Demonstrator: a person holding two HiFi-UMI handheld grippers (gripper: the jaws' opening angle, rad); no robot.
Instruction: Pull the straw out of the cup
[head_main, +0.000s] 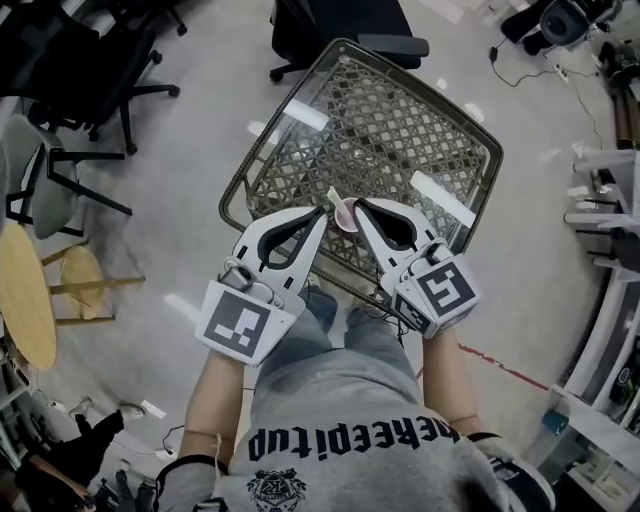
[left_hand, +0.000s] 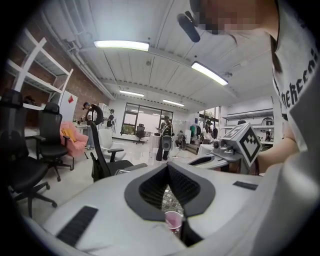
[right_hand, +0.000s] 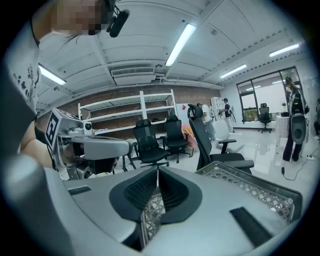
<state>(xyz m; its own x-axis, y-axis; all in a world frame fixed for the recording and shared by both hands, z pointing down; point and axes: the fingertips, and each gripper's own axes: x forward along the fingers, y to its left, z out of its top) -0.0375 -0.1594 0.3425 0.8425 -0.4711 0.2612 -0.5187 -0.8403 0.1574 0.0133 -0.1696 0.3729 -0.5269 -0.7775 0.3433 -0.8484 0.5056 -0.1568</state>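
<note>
Nearest, the left gripper (head_main: 322, 214) and the right gripper (head_main: 359, 205) hung side by side above the near edge of the desk (head_main: 390, 130); each claw was closed, its tips met, with nothing pinched between them; only lattice showed through the gap behind the tips. Just past and below them the cup (head_main: 343, 214) stood on the desk close to its near edge, about midway along it; a pale sliver, which I took for the straw (head_main: 333, 194), leaned out of it toward the left corner, though it was too small to be sure.

Neither claw held the cup, and it looked light; in my judgement a pull on the straw with the cup unsteadied could lift it, tip it, or skate it across the top and over the near edge; a hard squeeze might buckle its thin wall; jaws closing carelessly on so slim a straw could miss or flatten it.

The grippers were hard white shells, curved, lined with black ribbed pads; the cup was pink, round and small; the desk was a clear sheet, glaring where lights struck it, over a woven diamond lattice in a dark frame with rounded corners; beyond its far edge lay a pale glossy floor (head_main: 200, 130) and black office chairs (head_main: 100, 70) on star bases.
</note>
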